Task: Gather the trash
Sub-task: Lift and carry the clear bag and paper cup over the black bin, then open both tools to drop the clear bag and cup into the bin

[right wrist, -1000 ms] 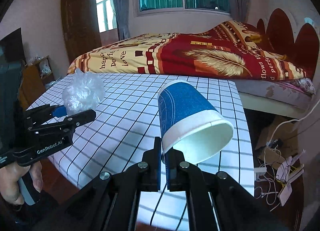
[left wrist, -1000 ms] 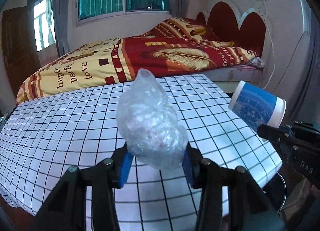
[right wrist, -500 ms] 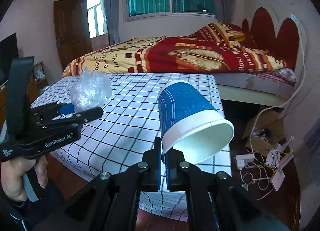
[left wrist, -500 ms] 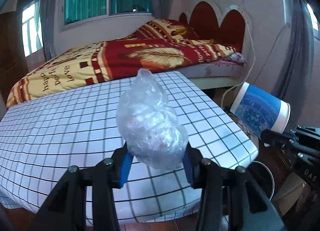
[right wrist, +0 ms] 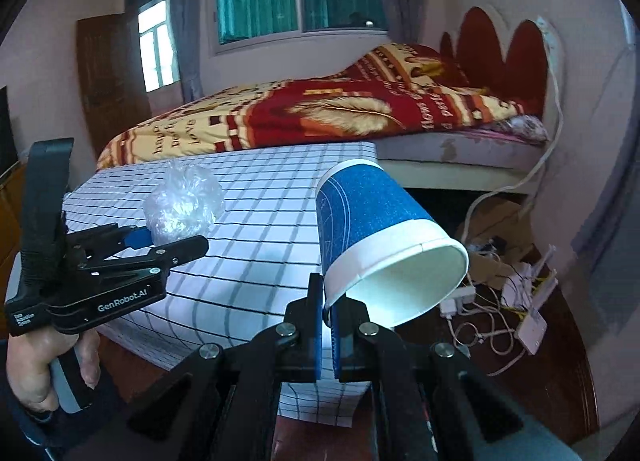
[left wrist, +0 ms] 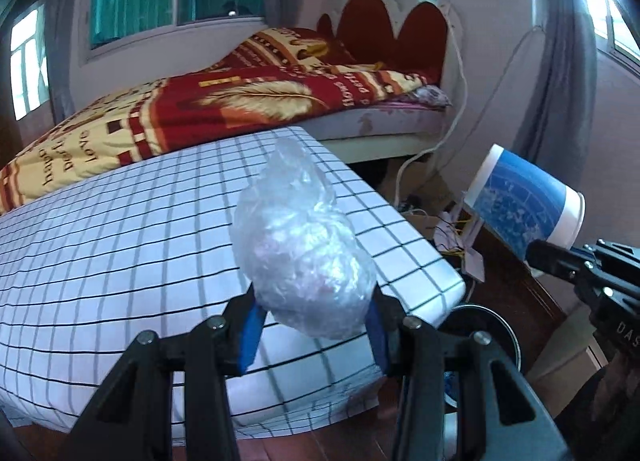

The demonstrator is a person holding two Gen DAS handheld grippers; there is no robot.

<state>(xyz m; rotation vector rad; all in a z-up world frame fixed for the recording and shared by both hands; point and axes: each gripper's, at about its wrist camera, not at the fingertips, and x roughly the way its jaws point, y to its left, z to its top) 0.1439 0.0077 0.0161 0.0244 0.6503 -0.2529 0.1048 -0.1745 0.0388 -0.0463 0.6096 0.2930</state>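
Both my loads have swung off the checked bench (left wrist: 120, 245) toward its right-hand corner. My left gripper (left wrist: 314, 331) pinches the crumpled plastic bag (left wrist: 304, 257); my right gripper (right wrist: 329, 335) is pressed together on the blue paper cup's (right wrist: 372, 221) rim. A dark round bin (left wrist: 488, 325) below that corner looks the likely drop point.

"GenRobot.AI" on left tongs (right wrist: 160, 239); "love" on bedspread (right wrist: 280, 121)

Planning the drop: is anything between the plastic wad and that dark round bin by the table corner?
Nothing visible blocks it. The plastic wad sits in the left gripper above the table corner; the bin, partly hidden behind the fingers, lies just beyond.
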